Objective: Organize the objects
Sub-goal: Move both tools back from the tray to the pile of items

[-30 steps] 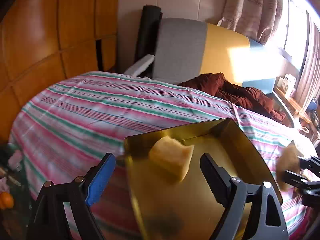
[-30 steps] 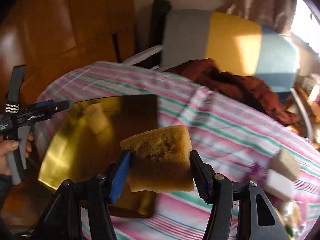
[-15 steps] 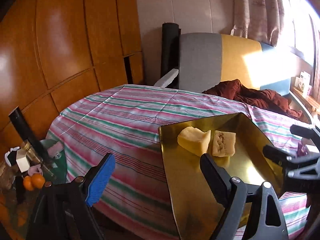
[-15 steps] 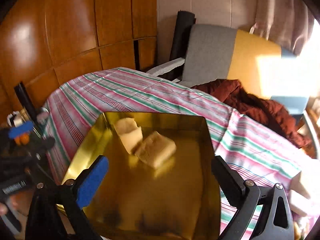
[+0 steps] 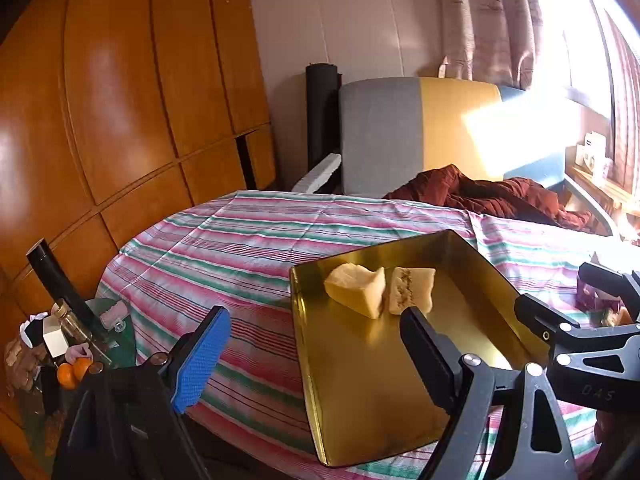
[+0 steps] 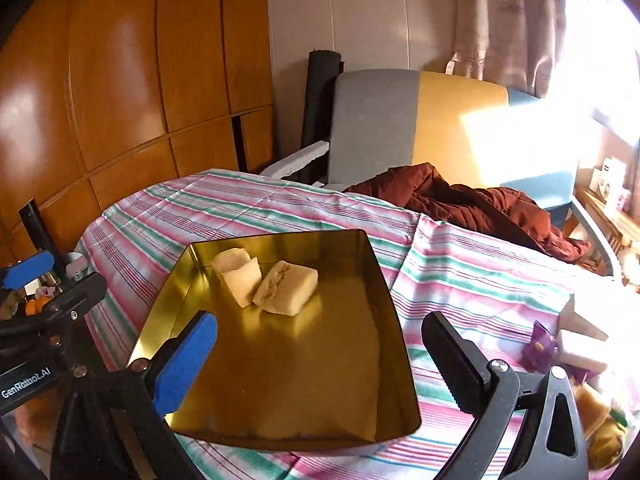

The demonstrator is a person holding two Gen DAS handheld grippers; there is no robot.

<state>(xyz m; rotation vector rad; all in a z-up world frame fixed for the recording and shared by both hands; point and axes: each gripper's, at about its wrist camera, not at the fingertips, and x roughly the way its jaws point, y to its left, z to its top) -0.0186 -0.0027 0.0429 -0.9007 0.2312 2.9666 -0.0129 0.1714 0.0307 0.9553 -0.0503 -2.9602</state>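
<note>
Now both sponges lie touching in the tray. Right gripper gapes empty, so swing it toward the blocks at right, clearing the rim. Left gripper is spread, empty.

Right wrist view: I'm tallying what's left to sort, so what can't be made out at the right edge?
- Items beside the gold tray, right wrist view: washed out by sun glare and partly hidden behind the gripper's black finger.
- Same pile, left wrist view: blocked by the other gripper's frame.
</note>
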